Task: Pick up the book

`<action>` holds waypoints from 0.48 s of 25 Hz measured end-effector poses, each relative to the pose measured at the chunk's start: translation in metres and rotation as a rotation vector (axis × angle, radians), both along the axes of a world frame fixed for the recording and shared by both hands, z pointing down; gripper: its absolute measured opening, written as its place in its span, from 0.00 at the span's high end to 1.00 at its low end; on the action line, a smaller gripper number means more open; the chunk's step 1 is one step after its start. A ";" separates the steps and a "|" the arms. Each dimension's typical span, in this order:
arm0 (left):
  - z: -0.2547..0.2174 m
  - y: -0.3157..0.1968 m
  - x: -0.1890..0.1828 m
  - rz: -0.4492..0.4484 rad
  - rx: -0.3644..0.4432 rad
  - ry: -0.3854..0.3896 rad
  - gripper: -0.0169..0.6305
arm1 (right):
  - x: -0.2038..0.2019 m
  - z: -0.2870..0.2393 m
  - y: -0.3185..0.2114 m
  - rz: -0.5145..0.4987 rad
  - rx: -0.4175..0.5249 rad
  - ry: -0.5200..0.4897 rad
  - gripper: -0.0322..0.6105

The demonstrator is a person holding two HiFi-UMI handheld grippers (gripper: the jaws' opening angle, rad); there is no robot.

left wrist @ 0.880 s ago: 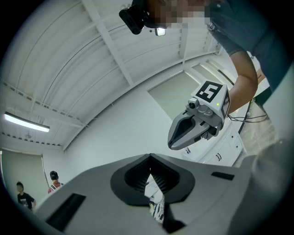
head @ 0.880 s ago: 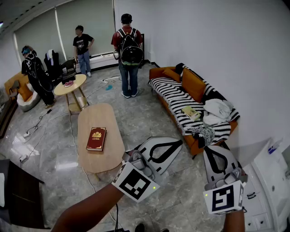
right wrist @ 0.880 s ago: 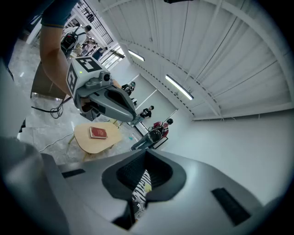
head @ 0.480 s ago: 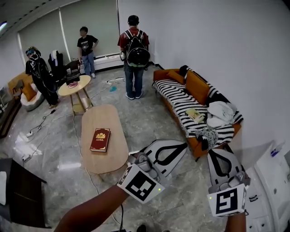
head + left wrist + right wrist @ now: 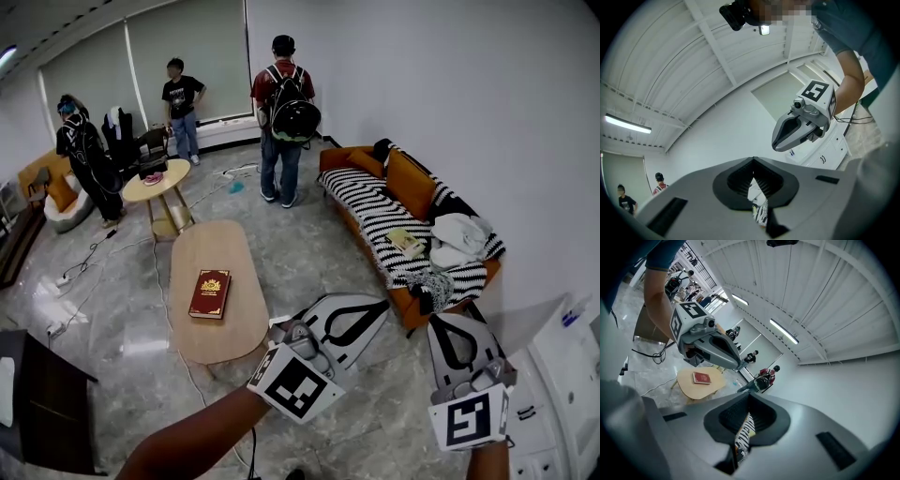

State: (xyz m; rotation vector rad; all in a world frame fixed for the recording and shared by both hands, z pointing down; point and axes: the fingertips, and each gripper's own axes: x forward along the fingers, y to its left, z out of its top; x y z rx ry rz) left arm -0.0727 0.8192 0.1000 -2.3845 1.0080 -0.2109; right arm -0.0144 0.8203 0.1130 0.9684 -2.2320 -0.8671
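Note:
The red book [image 5: 210,293] lies flat on the oval wooden table [image 5: 228,328], left of both grippers and well apart from them. My left gripper [image 5: 377,304] hovers over the floor to the right of the table, shut, with nothing held. Further right my right gripper [image 5: 448,323] is also shut and empty, pointing toward the sofa. In the right gripper view the book [image 5: 701,377] shows small on the table [image 5: 696,389], beyond the left gripper [image 5: 710,346]. The left gripper view looks at the wall, with the right gripper [image 5: 800,124] in it.
An orange sofa [image 5: 403,178] with a striped blanket, clothes and a pale book [image 5: 406,241] stands at the right. A round side table [image 5: 150,181] and three people stand at the back. White cabinets [image 5: 562,375] are at the lower right. Cables [image 5: 80,267] lie on the floor at left.
The head view has shifted slightly, so the table, book and people sit a little further right in the picture. Both grippers keep their places, shut and empty.

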 end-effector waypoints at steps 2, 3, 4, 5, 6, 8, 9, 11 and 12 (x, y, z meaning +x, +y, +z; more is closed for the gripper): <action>0.001 -0.003 -0.002 0.002 -0.001 0.001 0.97 | -0.001 0.002 -0.004 0.008 -0.003 0.007 0.93; 0.001 -0.005 -0.003 0.006 0.000 0.001 0.97 | -0.002 0.004 -0.006 0.013 -0.005 0.010 0.93; 0.001 -0.006 -0.004 0.010 0.000 0.000 0.97 | -0.003 0.005 -0.007 0.018 -0.008 0.014 0.93; 0.002 -0.008 -0.005 0.015 0.001 0.000 0.97 | -0.004 0.006 -0.009 0.023 -0.011 0.017 0.93; 0.002 -0.009 -0.006 0.020 0.002 -0.001 0.97 | -0.006 0.007 -0.010 0.029 -0.012 0.020 0.93; 0.003 -0.011 -0.009 0.025 0.003 0.000 0.97 | -0.010 0.007 -0.011 0.042 -0.013 0.021 0.93; 0.003 -0.012 -0.011 0.025 0.004 0.002 0.97 | -0.011 0.006 -0.012 0.048 -0.015 0.019 0.93; 0.002 -0.017 -0.014 0.022 0.002 0.010 0.97 | -0.013 0.005 -0.014 0.061 -0.023 0.017 0.93; 0.002 -0.019 -0.014 0.021 0.001 0.014 0.97 | -0.012 0.006 -0.015 0.064 -0.026 0.017 0.93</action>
